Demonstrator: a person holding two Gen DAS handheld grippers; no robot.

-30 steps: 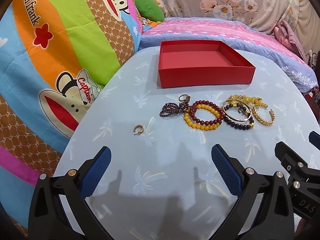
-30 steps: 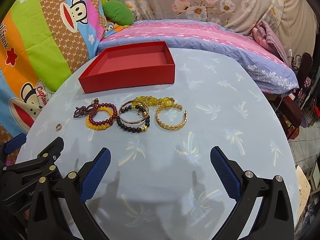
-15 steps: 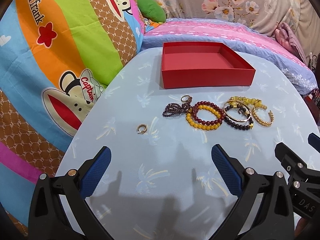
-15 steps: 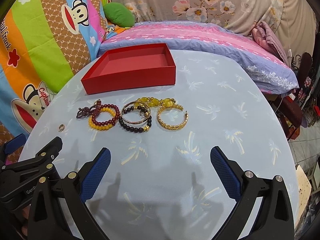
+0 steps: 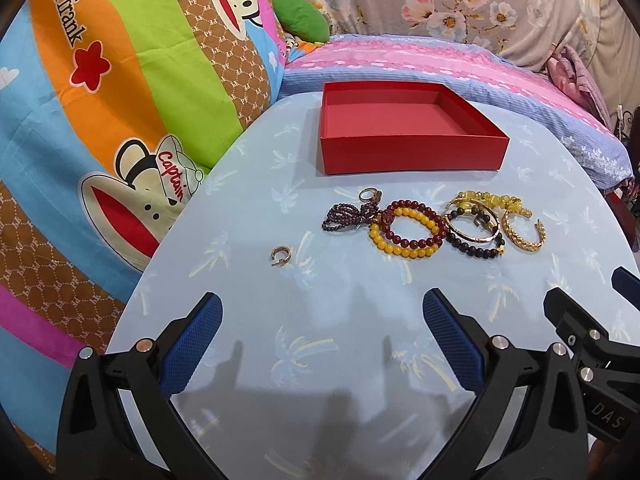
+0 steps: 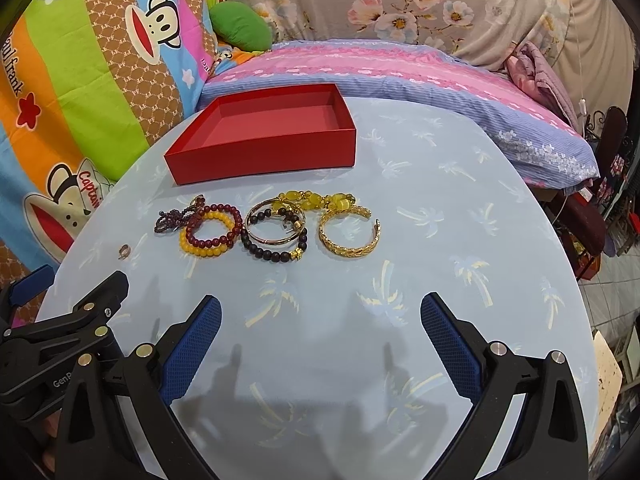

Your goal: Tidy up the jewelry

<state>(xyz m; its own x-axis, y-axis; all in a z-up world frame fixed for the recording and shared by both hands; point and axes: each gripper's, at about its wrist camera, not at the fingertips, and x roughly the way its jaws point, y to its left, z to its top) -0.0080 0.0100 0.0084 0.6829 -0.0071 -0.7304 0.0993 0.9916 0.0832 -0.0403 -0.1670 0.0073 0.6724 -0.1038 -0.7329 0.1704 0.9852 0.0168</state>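
An empty red box [image 5: 408, 136] [image 6: 264, 140] stands at the far side of the round table. In front of it lies a row of jewelry: a dark beaded bow with a ring [image 5: 352, 214], red and yellow bead bracelets [image 5: 408, 229] [image 6: 211, 230], a gold bangle over black beads [image 5: 476, 229] [image 6: 276, 232], a yellow bead strand [image 6: 316, 201] and a gold cuff [image 5: 522, 230] [image 6: 349, 234]. A small ring [image 5: 280, 255] [image 6: 125, 251] lies apart to the left. My left gripper [image 5: 322, 320] and right gripper [image 6: 320, 320] hover open near the table's front, holding nothing.
The pale blue tablecloth [image 5: 340, 320] has a palm print. Colourful monkey-print bedding [image 5: 120, 100] rises at the left, a pink and blue striped cushion [image 6: 400, 72] lies behind the table, and dark furniture [image 6: 600, 208] stands on the right.
Both grippers have pulled back and up a little, so the table and jewelry sit slightly further away. The jewelry has not moved.
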